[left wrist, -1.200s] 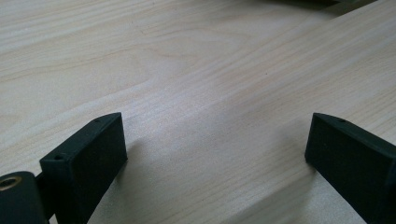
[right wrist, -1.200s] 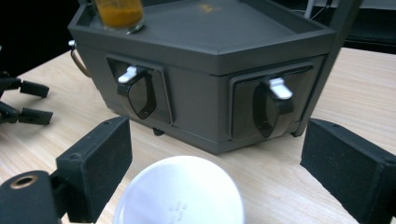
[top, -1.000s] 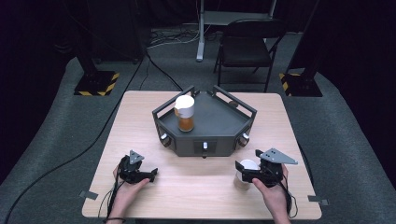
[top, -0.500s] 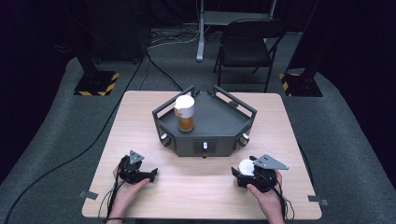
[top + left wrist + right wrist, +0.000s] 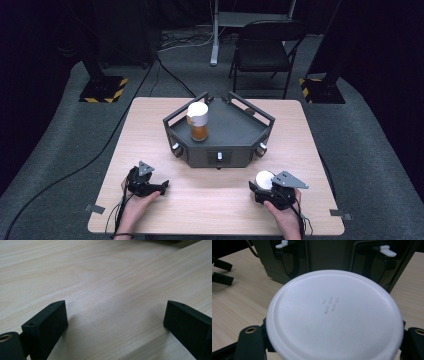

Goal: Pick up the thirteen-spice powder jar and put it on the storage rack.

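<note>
A round white lid (image 5: 334,317) sits between the jaws of my right gripper (image 5: 262,187), which is shut on it, low over the table's near right part. The white lid (image 5: 264,178) faces the dark tray (image 5: 235,145) in the middle of the table. A jar (image 5: 198,122) with amber contents and a white cap stands upright in the tray's left part. My left gripper (image 5: 116,312) rests on the bare wood near the front left, open, with nothing between its jaws. From above, the left gripper (image 5: 159,187) points right.
The tray's front wall carries knobs and white latches (image 5: 388,250). A wooden table (image 5: 150,125) stands on grey carpet. Behind it are a folding chair (image 5: 265,47) and two stand bases with yellow-black stripes (image 5: 104,89). Cables trail off the near edge.
My right gripper has drawn slightly toward the near edge with the white lid in it. The left gripper and the jar have stayed put.
</note>
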